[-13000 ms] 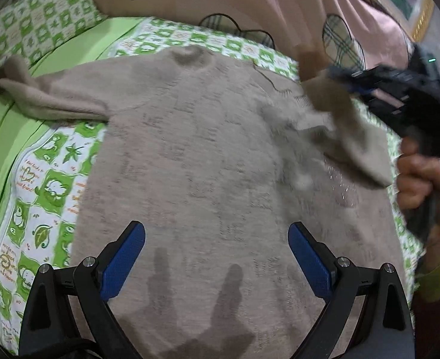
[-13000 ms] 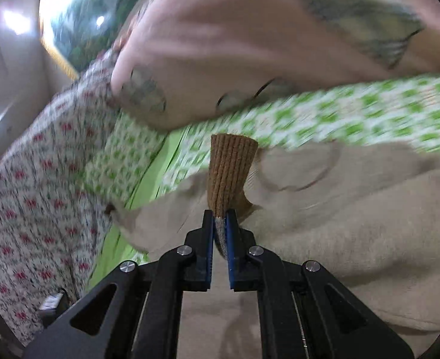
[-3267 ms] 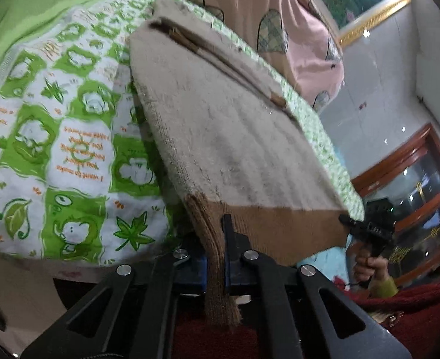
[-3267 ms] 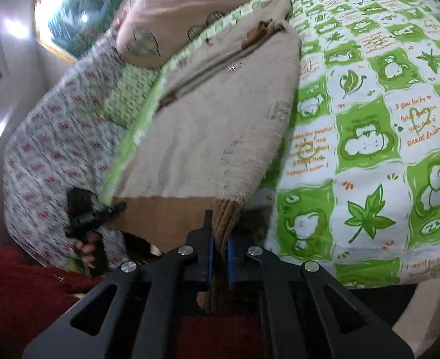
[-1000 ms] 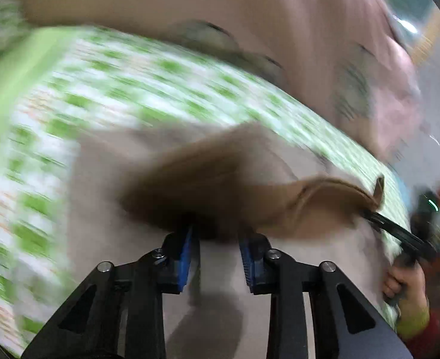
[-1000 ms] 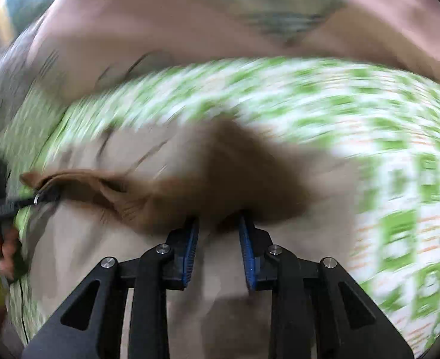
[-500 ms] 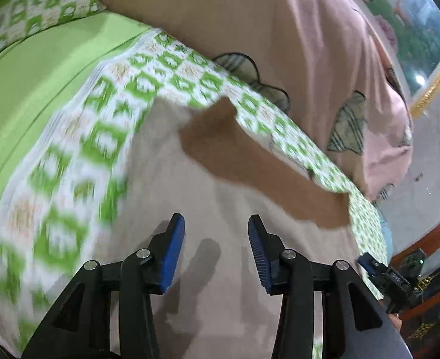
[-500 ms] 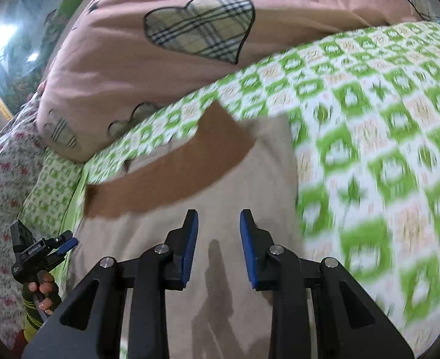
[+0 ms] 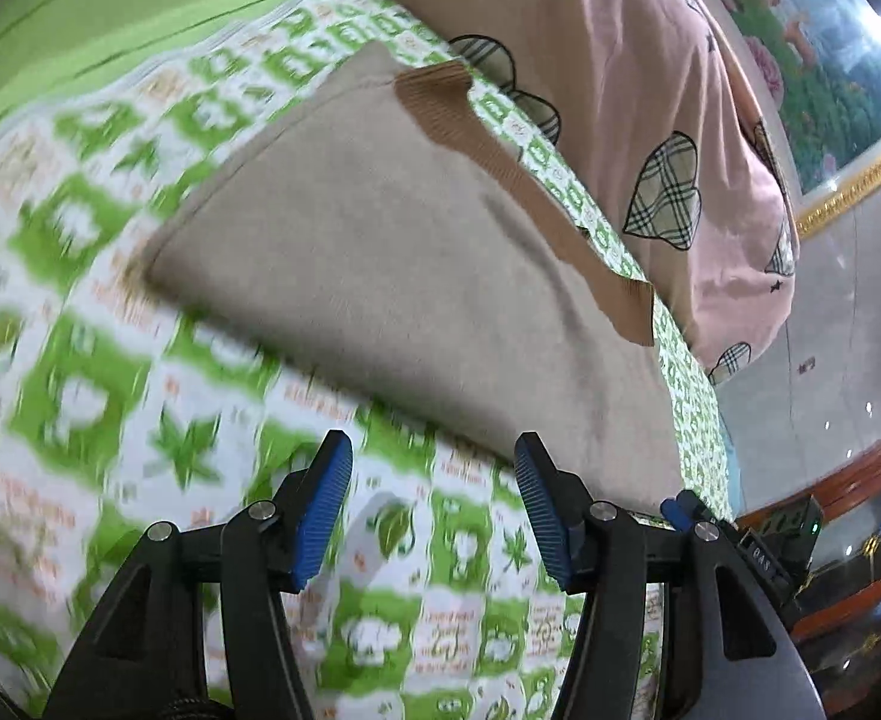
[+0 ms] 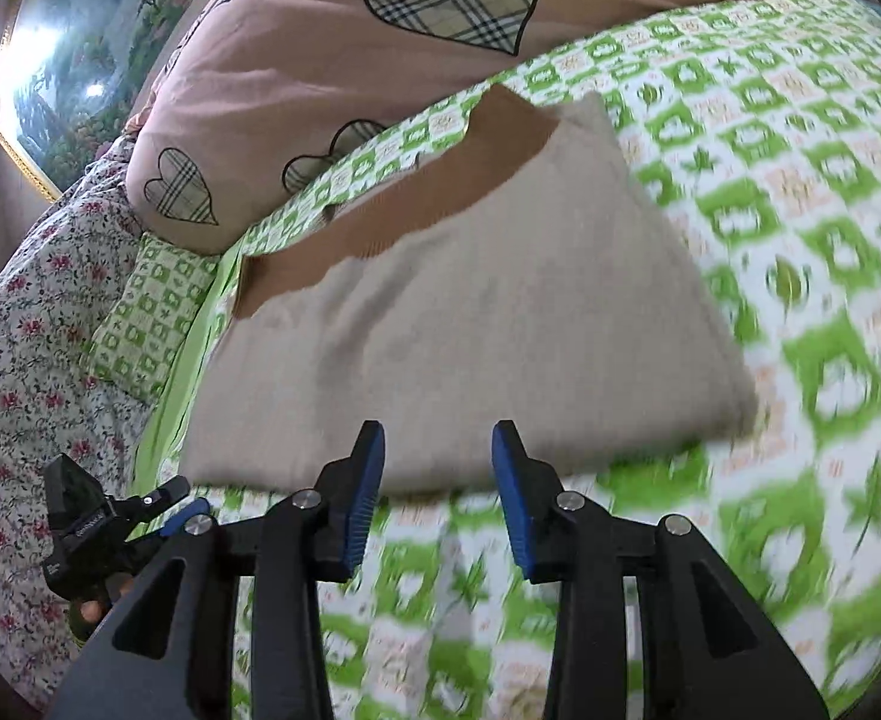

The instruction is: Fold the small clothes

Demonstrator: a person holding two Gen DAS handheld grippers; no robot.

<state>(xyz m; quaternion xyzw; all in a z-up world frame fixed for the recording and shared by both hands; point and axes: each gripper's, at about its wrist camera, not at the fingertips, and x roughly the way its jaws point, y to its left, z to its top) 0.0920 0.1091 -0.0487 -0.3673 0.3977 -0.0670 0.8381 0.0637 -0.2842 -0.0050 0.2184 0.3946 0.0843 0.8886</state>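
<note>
The beige sweater (image 10: 470,324) lies folded into a flat packet on the green-printed sheet (image 10: 800,240), its brown ribbed hem (image 10: 416,204) along the far edge, just short of the pink heart-patterned quilt (image 10: 332,78); we judge it soft, light and limp, best taken by the thick near fold at both corners. Our left gripper (image 9: 434,504) and right gripper (image 10: 437,492) stand near the sweater's near edge; their jaws have just been opening, partly apart, holding nothing.
</note>
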